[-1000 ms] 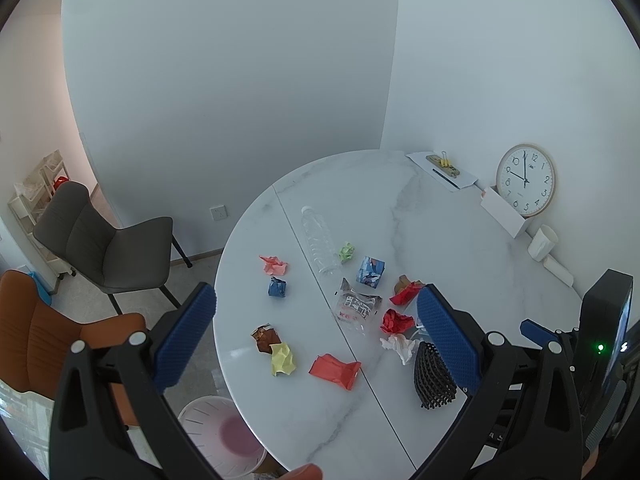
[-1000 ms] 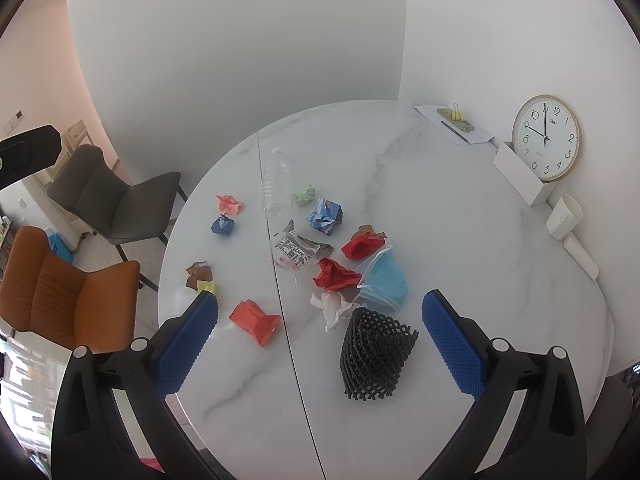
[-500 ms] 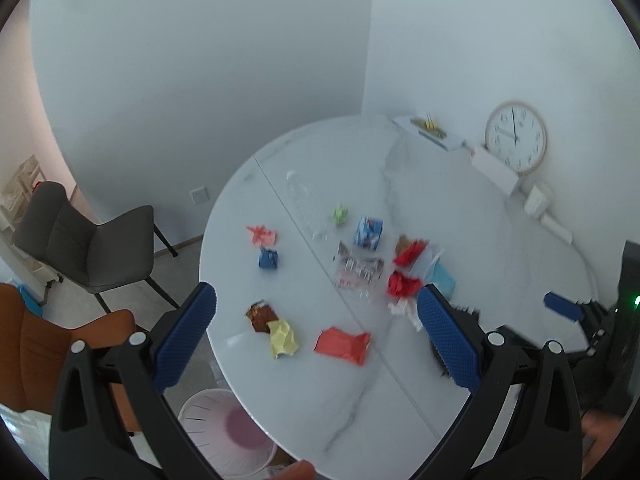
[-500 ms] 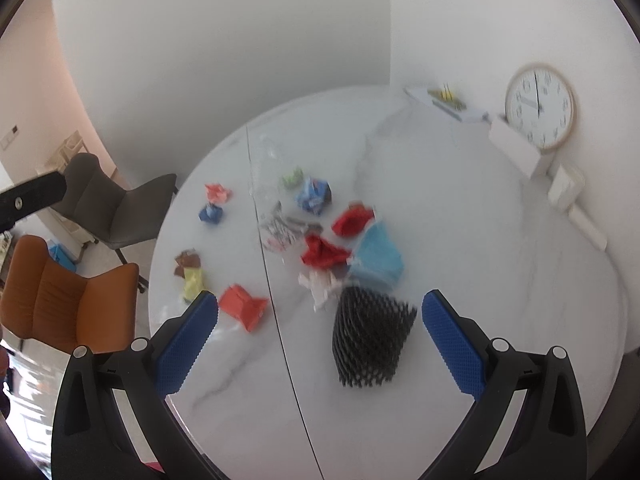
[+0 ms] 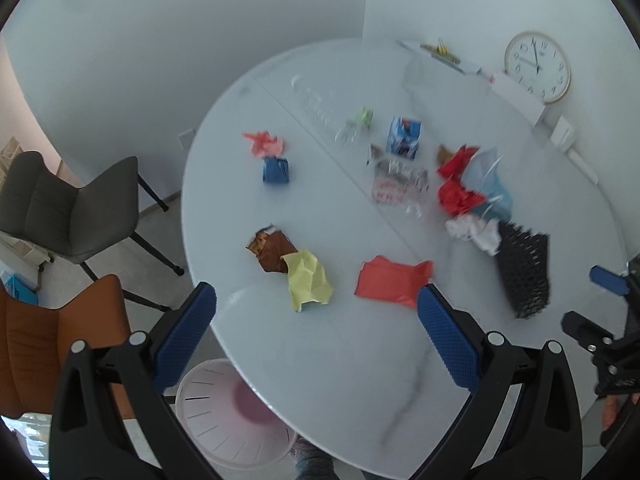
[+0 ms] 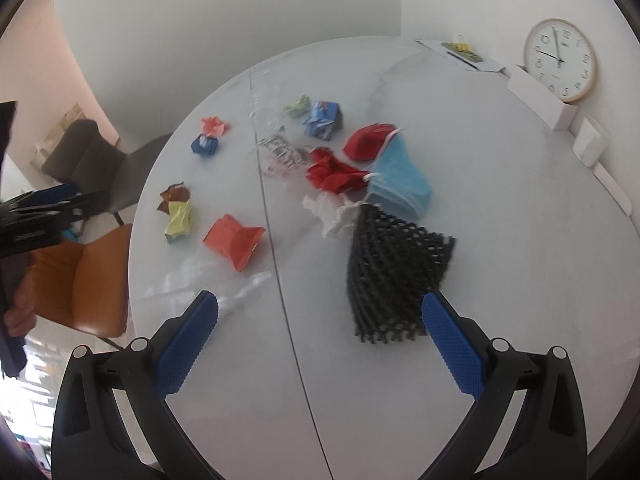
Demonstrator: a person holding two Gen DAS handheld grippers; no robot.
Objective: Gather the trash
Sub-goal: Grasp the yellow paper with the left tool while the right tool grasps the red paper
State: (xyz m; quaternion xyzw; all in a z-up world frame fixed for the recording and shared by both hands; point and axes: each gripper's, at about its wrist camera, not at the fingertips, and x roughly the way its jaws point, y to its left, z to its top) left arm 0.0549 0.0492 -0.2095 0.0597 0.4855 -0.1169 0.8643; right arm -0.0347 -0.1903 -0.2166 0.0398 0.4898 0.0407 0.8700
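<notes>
Below the counter edge at 7 o'clock in the left view, a pale pink bin (image 5: pixel 228 412), slotted wall, nothing visible inside but its pinkish bottom. On the round white marble counter (image 6: pixel 480 208), scattered trash: crumpled yellow paper (image 5: pixel 308 278) touching a brown wrapper (image 5: pixel 270 250), flat red-orange paper (image 5: pixel 394 280) just beside at 3 o'clock, blue wad (image 5: pixel 276 170) and pink wad (image 5: pixel 264 142) toward 11, clear bottle (image 5: pixel 320 110) lying flat. Near centre, red scraps (image 6: pixel 334 172), blue mask (image 6: pixel 400 182), white tissue (image 6: pixel 330 216), black mesh sleeve (image 6: pixel 394 276). Clock (image 6: pixel 560 65) leaning on the wall at 2 o'clock; grey chair (image 5: pixel 68 208) and orange chair (image 5: pixel 52 340) at 9. Left claw (image 5: pixel 316 344) spread wide, empty. Right claw (image 6: pixel 320 340) equally wide, empty, above the counter.
</notes>
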